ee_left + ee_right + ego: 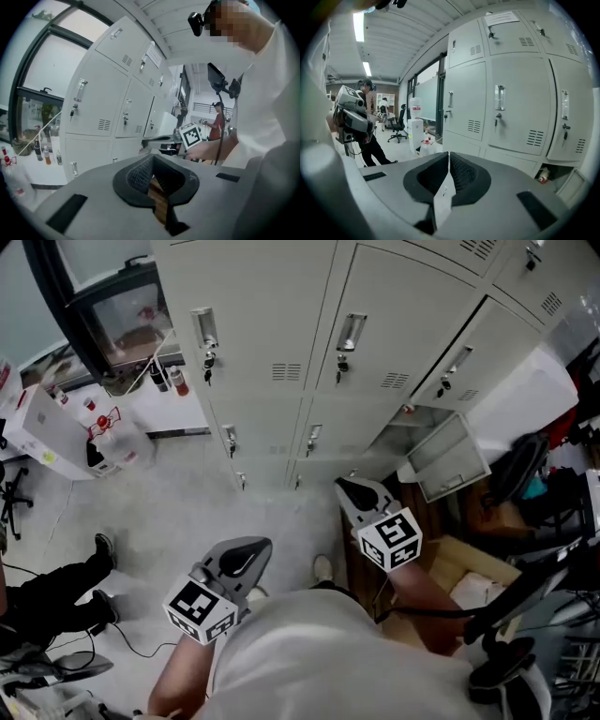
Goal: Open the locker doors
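Your left tongs (246, 559) and right tongs (359, 493) are both closed tight, holding nothing. One low locker door (452, 457) at two o'clock is open. The other lockers (272, 324) at twelve need opening.

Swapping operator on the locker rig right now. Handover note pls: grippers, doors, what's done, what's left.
Left gripper: jaws together, nothing between them, clear of the lockers.
Right gripper: jaws together, empty, touching nothing.
Lockers: the bank stands straight ahead of the person.
Done: one lower door at the right end is swung open.
Left: the upper-row doors and the two lower doors to the left of the open one are all shut. The lower door next to the open one looks like the easiest to take next.
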The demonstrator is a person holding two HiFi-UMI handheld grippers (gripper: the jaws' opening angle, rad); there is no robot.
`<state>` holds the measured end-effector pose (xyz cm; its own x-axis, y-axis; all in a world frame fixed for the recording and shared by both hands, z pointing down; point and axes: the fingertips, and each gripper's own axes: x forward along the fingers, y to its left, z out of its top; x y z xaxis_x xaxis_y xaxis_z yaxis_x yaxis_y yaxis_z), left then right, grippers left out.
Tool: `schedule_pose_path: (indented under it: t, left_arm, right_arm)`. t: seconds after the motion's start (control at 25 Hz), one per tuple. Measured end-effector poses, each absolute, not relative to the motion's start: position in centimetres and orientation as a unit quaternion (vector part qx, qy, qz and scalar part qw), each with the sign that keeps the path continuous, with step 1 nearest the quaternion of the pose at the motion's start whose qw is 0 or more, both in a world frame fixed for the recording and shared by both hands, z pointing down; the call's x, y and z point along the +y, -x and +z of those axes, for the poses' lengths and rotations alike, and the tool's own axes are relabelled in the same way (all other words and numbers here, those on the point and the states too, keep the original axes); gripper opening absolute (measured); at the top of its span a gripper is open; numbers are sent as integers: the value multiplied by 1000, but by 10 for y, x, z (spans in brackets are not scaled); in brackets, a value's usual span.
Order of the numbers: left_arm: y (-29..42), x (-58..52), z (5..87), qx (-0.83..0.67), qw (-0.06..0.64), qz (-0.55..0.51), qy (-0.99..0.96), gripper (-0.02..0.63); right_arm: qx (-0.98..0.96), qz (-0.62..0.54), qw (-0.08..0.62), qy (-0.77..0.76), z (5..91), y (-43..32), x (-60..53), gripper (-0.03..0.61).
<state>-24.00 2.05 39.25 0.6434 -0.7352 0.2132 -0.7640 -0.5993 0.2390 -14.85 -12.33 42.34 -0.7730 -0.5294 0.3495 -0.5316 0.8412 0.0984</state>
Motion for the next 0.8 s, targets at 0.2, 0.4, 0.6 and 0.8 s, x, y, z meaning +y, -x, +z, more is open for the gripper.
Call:
schedule_pose_path:
  t: [0.2,0.4,0.6,0.8]
  left_arm:
    - [292,62,388,-447,166,13,-879,11]
    - [335,94,392,-477,175,24,-861,11]
    - [362,103,393,-502,177,16,-846,11]
    - [383,92,391,-516,168,9,-840,11]
  right_arm:
    - [-956,-5,151,-250,398,224,-101,21]
    - [-963,-17,119,-240,370,291,-103,21]
    - [-964,-25,86,-249,338,345,-134,23]
    - [-963,-50,49,-261,302,396,-181,25]
